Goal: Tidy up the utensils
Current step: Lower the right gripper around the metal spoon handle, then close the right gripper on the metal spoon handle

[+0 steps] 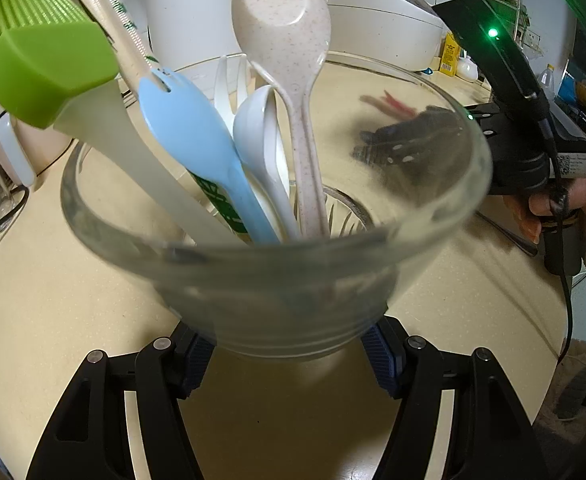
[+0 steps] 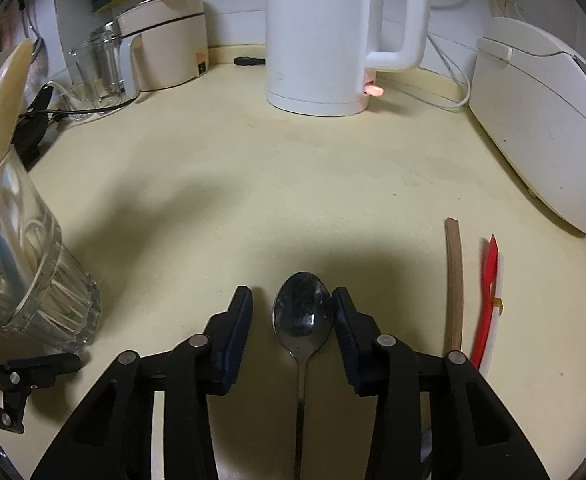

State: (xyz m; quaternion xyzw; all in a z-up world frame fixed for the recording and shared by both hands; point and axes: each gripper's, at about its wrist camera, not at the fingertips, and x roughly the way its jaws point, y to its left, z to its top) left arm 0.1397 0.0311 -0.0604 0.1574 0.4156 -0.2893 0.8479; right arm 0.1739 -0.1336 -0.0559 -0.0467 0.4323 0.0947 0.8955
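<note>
- Left tool (image 1: 289, 354) clamped on the lower wall of the glass cup (image 1: 277, 280), pads pressing from both sides. The cup is tilted on the table (image 2: 293, 168), seen at the far left of the right wrist view. Risk: smooth glass on a low, narrow grip could slip or rotate in the pads.
- Cup already crowded: green spatula (image 1: 49, 76), blue fork (image 1: 197, 152), white spoon (image 1: 261, 140), speckled spoon (image 1: 281, 28), all leaning toward one side. Risk: top-heavy load may tip the cup further or spill a handle if it gets knocked.
- Right tool (image 2: 293, 312) open, straddling the bowl of the metal spoon (image 2: 303, 312), which lies flat on the table. One pad sits just beside the bowl's right edge; gap remains on the left. No earlier frame to compare. Risk: closing on the rounded bowl rather than the handle could squirt the spoon out or pin it flat without lifting.
- Wooden stick (image 2: 454, 284) and red utensil (image 2: 489, 300) lie further right, untouched. Risk: a skidding spoon could scatter them.
</note>
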